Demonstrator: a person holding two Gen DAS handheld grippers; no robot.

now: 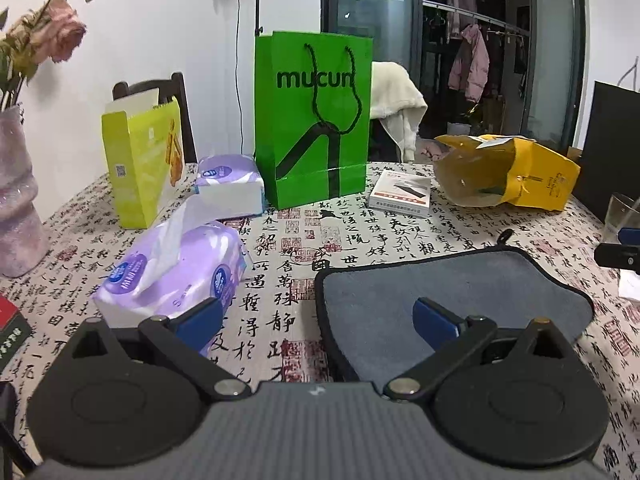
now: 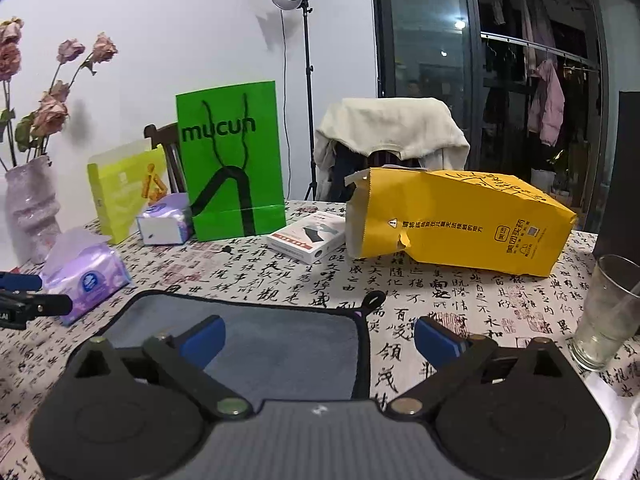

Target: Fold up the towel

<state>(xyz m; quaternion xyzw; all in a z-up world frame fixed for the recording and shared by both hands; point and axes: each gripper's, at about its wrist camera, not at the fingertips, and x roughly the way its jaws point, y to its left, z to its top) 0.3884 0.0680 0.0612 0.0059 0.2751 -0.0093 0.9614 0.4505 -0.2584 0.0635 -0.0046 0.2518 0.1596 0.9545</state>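
Observation:
A grey towel with black trim and a small hanging loop lies flat on the calligraphy-print tablecloth. My left gripper is open and empty, hovering over the towel's left edge. In the right wrist view the towel lies under my right gripper, which is open and empty over the towel's right edge near the loop. The left gripper's tip shows at the left edge of the right wrist view, and the right gripper's tip at the right edge of the left wrist view.
Purple tissue packs lie left of the towel. Behind stand a green paper bag, a yellow-green box, a white box and a torn yellow bag. A glass stands right. A vase of flowers stands far left.

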